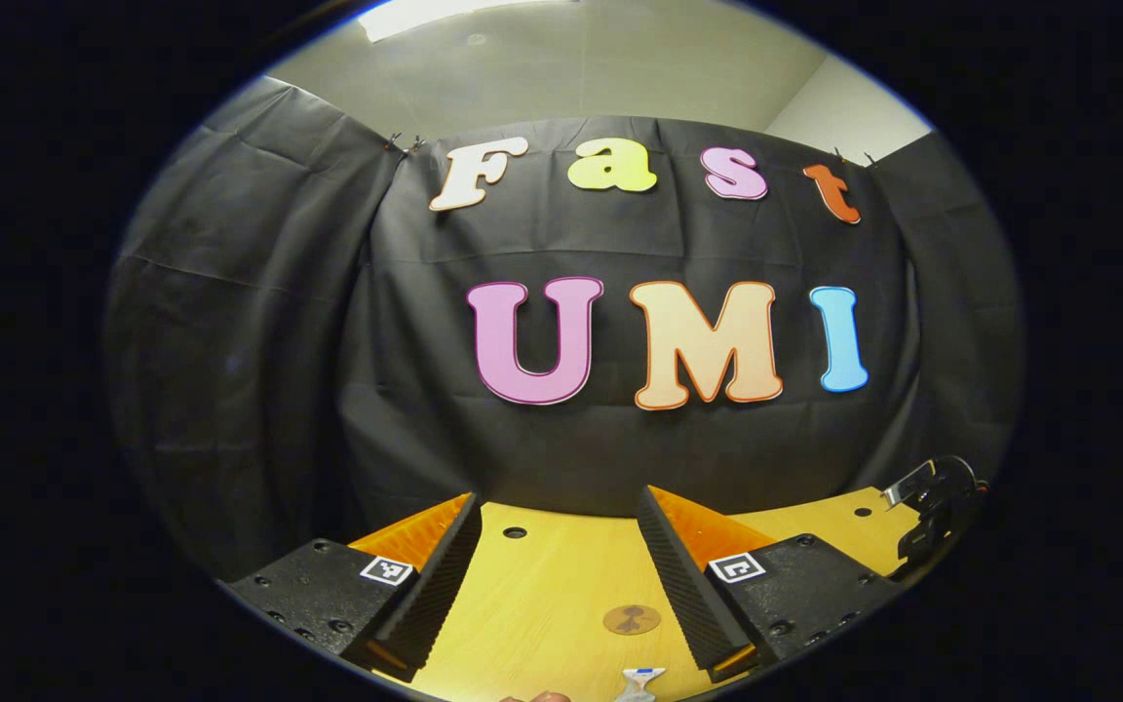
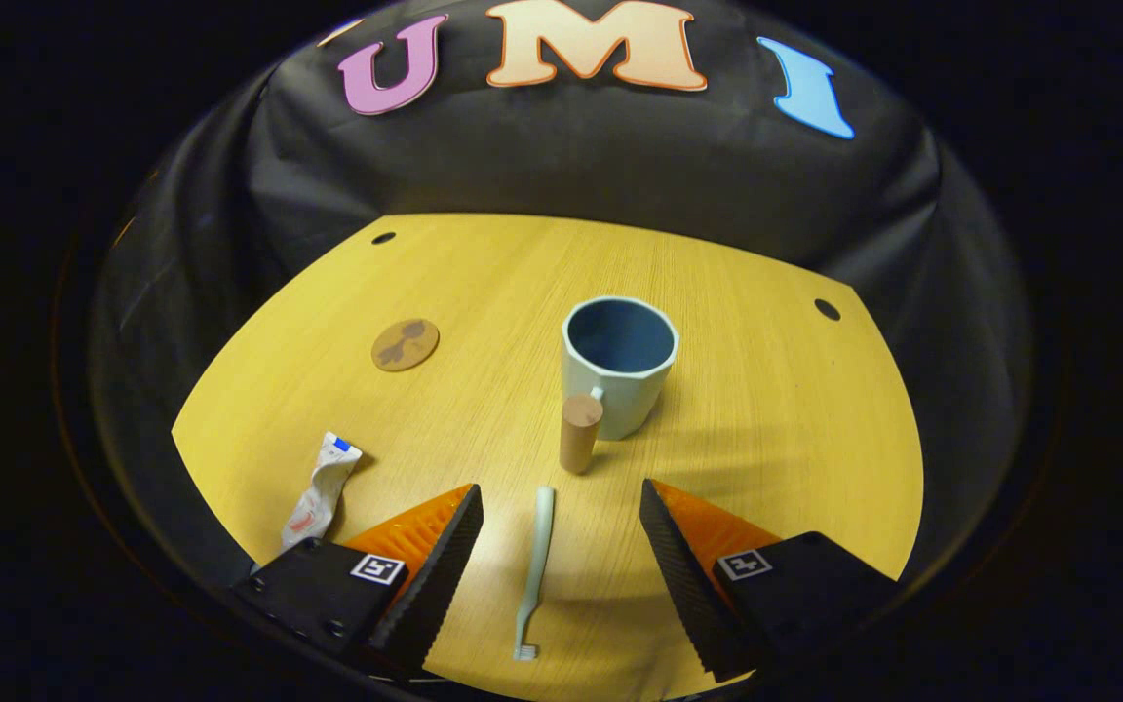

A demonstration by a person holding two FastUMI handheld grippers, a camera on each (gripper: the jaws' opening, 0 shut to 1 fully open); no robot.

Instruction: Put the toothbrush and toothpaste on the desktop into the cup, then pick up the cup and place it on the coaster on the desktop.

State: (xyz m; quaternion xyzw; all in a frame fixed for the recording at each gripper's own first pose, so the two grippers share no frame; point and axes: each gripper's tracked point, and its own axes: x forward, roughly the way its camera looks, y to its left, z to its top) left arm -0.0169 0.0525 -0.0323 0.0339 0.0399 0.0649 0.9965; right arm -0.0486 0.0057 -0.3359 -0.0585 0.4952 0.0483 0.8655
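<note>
Right claw (image 2: 561, 512) spread wide, holding nothing, above the surface (image 2: 776, 409); toothbrush (image 2: 534, 570) lies flat between its fingers, bristle end nearest the camera. Just past it the cup (image 2: 618, 366) stands upright, wooden handle (image 2: 580, 433) facing the claw. Toothpaste (image 2: 320, 492) crumpled off left, coaster (image 2: 405, 344) beyond. Left claw (image 1: 561, 541) also wide, empty; probably the toothpaste cap at bottom edge.

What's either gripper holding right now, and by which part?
Nothing. The right gripper is open above the toothbrush, not touching it; the left gripper is open with nothing between its fingers.
</note>
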